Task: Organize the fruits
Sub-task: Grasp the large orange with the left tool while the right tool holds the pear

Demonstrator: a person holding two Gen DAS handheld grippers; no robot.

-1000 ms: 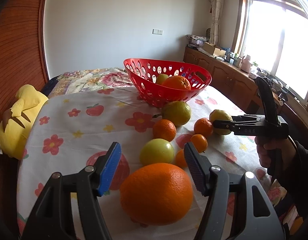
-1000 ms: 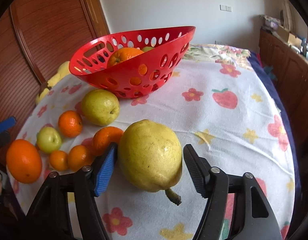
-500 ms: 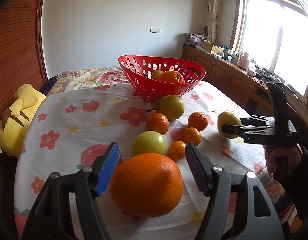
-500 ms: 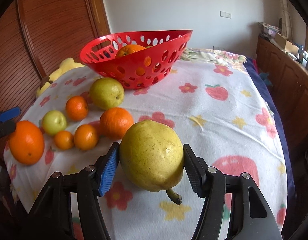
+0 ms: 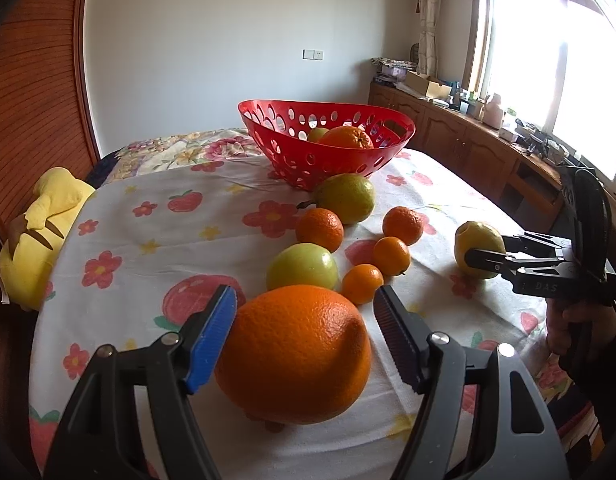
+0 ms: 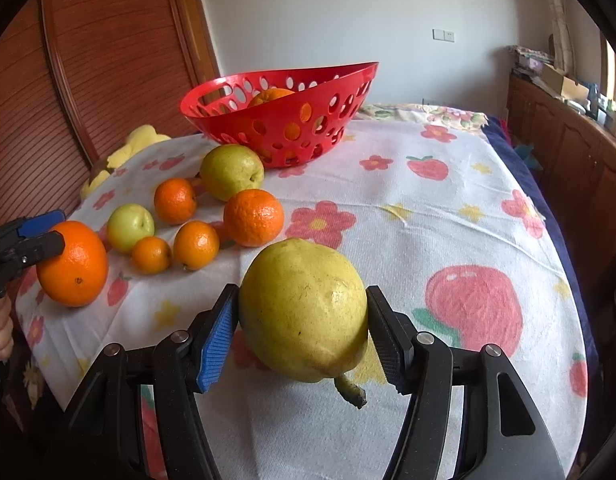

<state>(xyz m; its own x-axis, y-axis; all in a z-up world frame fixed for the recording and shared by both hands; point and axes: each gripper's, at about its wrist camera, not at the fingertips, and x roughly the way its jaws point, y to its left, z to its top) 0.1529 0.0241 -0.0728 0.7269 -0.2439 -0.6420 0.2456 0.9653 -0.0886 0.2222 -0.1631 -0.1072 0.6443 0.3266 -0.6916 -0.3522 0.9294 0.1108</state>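
My left gripper (image 5: 306,318) is shut on a large orange (image 5: 294,354), held just above the flowered tablecloth near its front edge. My right gripper (image 6: 302,330) is shut on a yellow pear (image 6: 304,308), stem down, above the cloth; it also shows in the left wrist view (image 5: 478,254). A red perforated basket (image 5: 328,148) stands at the back with an orange (image 5: 346,138) and a green fruit inside. On the cloth between lie a green pear (image 5: 346,198), a green apple (image 5: 302,268) and several small oranges (image 5: 392,256).
A yellow plush toy (image 5: 40,232) lies at the table's left edge. Wooden cabinets (image 5: 480,152) with clutter run along the right under a window. A wooden panel wall (image 6: 100,52) stands to the left.
Both grippers closed on their fruits and pulled back from the basket, lifting them slightly. The pear is now gripped between the right fingers; the orange sits tight between the left fingers.
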